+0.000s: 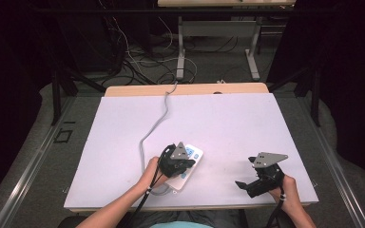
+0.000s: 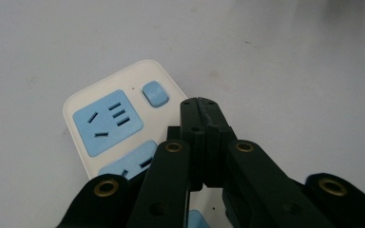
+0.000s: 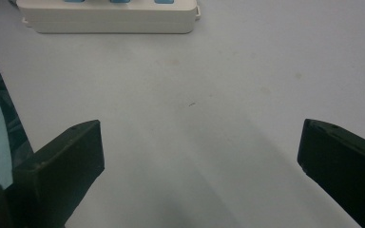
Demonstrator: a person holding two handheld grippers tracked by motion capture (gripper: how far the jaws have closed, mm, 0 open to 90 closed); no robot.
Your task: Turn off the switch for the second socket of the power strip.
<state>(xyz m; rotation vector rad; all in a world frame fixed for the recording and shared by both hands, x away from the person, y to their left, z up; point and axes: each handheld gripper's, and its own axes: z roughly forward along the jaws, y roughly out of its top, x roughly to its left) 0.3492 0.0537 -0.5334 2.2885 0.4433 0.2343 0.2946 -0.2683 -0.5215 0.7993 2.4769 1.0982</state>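
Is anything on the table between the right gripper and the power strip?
Nothing visible: bare white table runs from the open right gripper to the power strip. The shut left gripper sits over the strip.

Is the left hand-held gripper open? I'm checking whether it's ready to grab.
No, the left hand-held gripper has its jaws pressed together above the power strip.

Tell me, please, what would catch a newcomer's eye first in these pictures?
Probably the white power strip with blue sockets, lying near the front of the white table, its grey cable snaking toward the far edge. The left gripper, jaws together, sits right over it. To the right, the right gripper waits with its jaws wide apart above bare tabletop.
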